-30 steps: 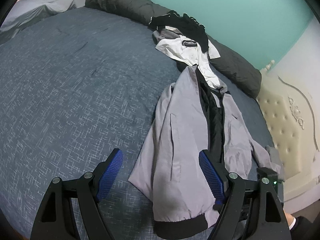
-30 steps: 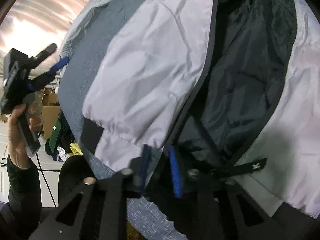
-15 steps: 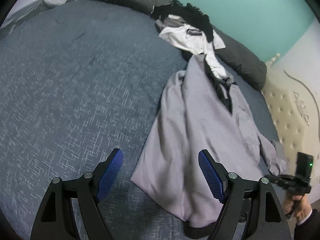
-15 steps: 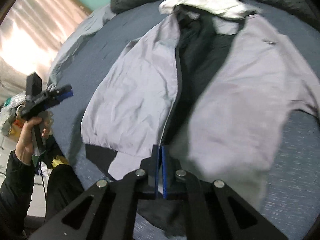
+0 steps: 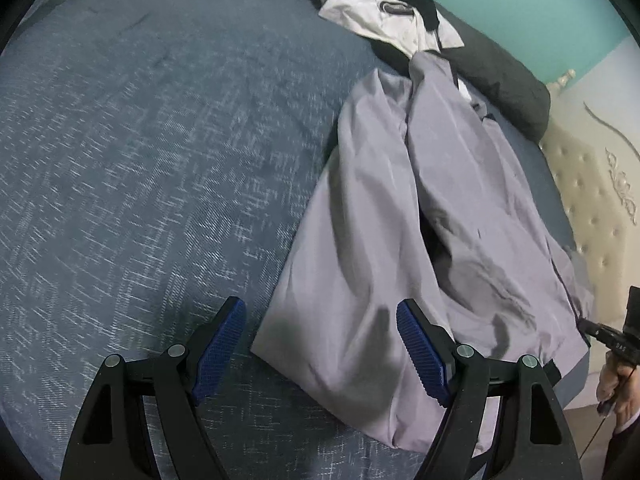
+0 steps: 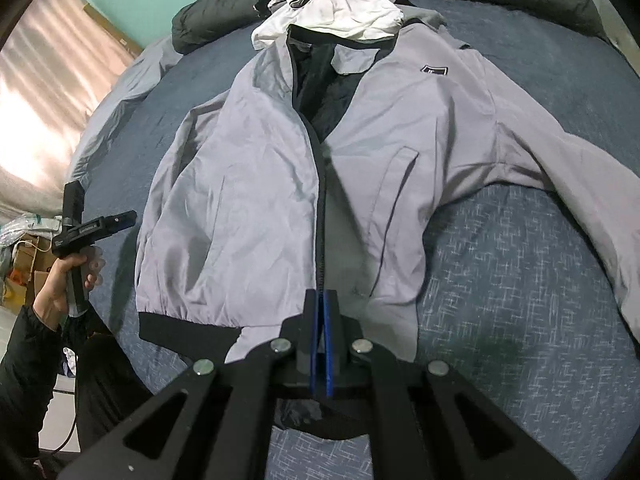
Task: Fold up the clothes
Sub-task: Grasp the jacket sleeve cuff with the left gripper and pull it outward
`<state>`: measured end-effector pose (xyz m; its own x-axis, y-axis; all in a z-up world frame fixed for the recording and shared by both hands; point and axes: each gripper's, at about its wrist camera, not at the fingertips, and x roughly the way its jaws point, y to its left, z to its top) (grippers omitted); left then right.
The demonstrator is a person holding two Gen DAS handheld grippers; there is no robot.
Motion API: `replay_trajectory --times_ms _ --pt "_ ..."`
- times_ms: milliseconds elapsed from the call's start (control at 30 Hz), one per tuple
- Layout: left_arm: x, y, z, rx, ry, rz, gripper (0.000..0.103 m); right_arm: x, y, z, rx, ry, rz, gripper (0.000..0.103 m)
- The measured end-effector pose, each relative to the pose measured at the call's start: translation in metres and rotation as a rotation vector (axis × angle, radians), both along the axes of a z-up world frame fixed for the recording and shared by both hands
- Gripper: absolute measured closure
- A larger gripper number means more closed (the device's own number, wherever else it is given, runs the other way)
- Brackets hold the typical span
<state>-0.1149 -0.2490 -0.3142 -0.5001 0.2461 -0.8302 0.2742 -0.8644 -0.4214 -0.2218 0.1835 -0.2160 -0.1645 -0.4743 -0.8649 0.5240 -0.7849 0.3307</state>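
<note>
On the blue bed (image 6: pixel 520 280), grey jacket (image 6: pixel 260 184) lies front-up; right gripper (image 6: pixel 320 320) clenched on its hem edge; left gripper (image 5: pixel 320 344) spread wide, holding nothing.

A bed (image 6: pixel 520 280) covered in a dark blue spread flecked with white carries everything. A light grey jacket (image 6: pixel 256 184) lies flat on it, front up, zip partly open on a black lining, black hem band toward the near edge, 1 sleeve stretched out to the side. At its collar lies a white garment (image 6: pixel 340 12), touching it, with black clothes and a dark rolled duvet (image 5: pixel 500 68) behind.
</note>
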Motion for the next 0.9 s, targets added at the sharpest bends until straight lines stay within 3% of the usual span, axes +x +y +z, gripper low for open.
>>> replay_trajectory --times_ms 267,400,467,533,733,900 --pt "0.005 0.041 0.025 0.020 0.063 -0.097 0.022 -0.003 -0.004 -0.005 0.000 -0.006 0.007 0.101" --pt "0.000 0.067 0.020 -0.018 0.034 -0.162 0.022 -0.002 -0.004 -0.006 0.001 -0.008 0.009 0.101" --pt "-0.002 0.070 0.012 -0.024 0.010 -0.167 0.029 0.000 -0.004 -0.006 -0.001 -0.007 0.011 0.101" --pt "-0.001 0.074 0.007 -0.037 -0.008 -0.177 0.049 0.001 -0.004 -0.006 -0.002 -0.006 0.012 0.101" --pt "0.004 0.071 0.000 -0.066 -0.035 -0.202 0.096 0.001 -0.004 -0.005 -0.009 -0.001 0.012 0.101" --pt "0.018 0.042 0.022 -0.088 0.012 -0.162 0.101 0.001 -0.003 -0.005 -0.011 0.000 0.010 0.101"
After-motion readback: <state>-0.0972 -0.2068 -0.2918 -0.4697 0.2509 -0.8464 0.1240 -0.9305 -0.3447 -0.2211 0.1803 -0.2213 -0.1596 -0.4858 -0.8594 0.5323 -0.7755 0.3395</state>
